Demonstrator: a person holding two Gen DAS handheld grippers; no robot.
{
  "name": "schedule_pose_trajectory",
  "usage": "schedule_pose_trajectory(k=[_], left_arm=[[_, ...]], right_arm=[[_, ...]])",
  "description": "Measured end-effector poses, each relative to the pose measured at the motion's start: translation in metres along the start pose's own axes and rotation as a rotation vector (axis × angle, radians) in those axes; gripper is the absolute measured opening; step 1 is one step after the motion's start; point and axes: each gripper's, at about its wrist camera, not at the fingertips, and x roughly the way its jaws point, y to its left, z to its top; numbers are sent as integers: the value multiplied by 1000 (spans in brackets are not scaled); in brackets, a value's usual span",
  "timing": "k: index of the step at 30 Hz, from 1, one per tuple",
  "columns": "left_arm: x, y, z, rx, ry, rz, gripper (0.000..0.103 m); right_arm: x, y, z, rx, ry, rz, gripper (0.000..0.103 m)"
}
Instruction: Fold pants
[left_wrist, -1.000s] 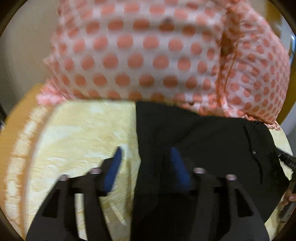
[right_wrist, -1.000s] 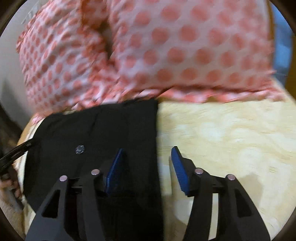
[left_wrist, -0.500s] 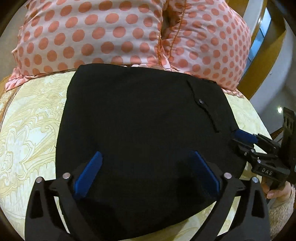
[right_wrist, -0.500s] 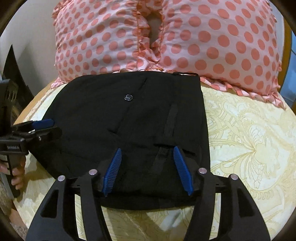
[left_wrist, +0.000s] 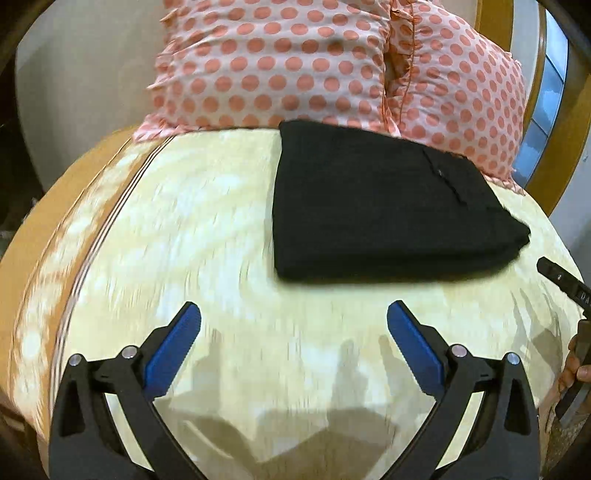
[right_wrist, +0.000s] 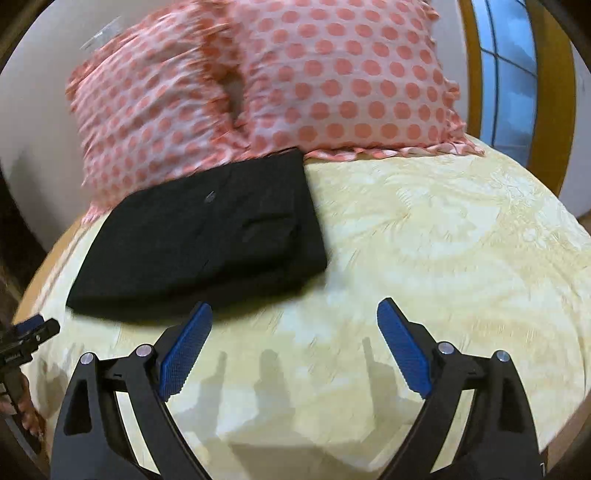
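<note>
the black pants (left_wrist: 388, 206) lie as a compact folded rectangle on the pale yellow patterned bedspread (left_wrist: 192, 236), their far edge touching the polka-dot pillows (left_wrist: 295, 66). a button and a pocket seam show on the top layer. the left gripper (left_wrist: 293, 339) hangs over bare bedspread just short of the near edge of the pants, jaws spread wide, holding nothing. the right gripper (right_wrist: 293, 336) is the same: spread wide and empty, its left fingertip (right_wrist: 195, 325) near the bundle's front edge, though i can't tell whether it touches. to my eye the folding looks finished. what's left, if anything, is squaring a corner that looks loose on the near side.
</note>
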Motion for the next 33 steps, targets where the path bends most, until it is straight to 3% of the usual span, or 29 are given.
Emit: schedule_pose_trajectory(k=[5,11,20,33], left_arm=[[-15,-16,-28,25,-74,10,101],[-13,-33,-42,88,-68,28,101],[-9,-40,-55,110,-74,37,101],[-12,-39,-64,86,-138,58,101]], right_arm=[[-12,48,-34,-145,-29,-3,93],[-12,77,-55,-231,-28,-10,94],[-5,81,-66,-193,3,1,102],[-7,83,-76,-187,-68,-1,102]])
